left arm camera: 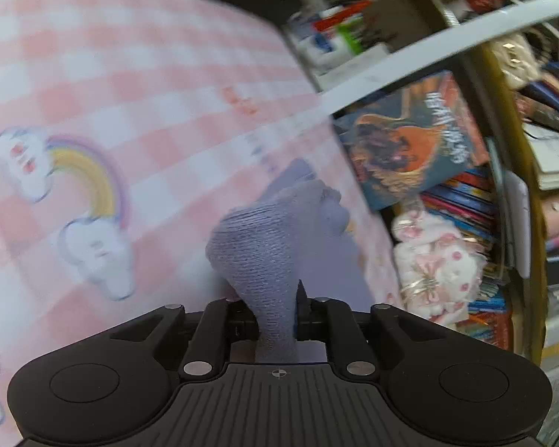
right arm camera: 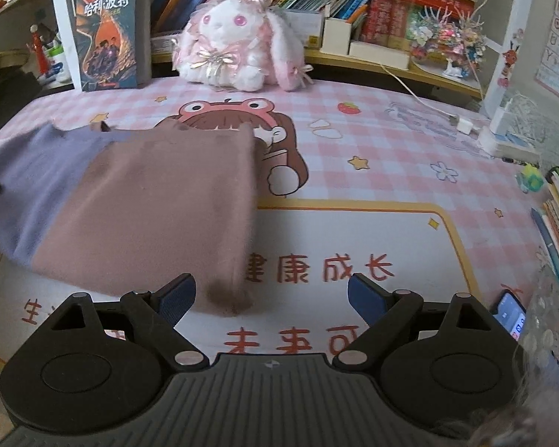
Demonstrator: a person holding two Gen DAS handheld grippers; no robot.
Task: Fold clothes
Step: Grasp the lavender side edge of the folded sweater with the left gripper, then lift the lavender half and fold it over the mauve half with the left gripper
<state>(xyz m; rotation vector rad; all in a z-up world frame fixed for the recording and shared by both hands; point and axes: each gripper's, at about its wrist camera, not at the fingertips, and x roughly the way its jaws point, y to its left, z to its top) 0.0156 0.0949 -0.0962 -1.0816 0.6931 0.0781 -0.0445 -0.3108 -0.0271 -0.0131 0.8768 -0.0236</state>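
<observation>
I am carrying the garment's [right arm camera: 138, 201] lilac ribbed edge [left arm camera: 268, 246], seemingly clamped in my left gripper [left arm camera: 275, 313], while my right gripper [right arm camera: 272, 294] is hovering wide apart, needing next to pinch the near brown corner.

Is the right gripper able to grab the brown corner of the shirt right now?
Probably yes. The right gripper has its jaws wide open, and the brown corner of the shirt hangs just in front, between them, with nothing blocking the way.

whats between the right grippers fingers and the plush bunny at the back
The brown and purple garment lies on the pink checked mat between the open right gripper and the plush bunny, in the right wrist view.
</observation>
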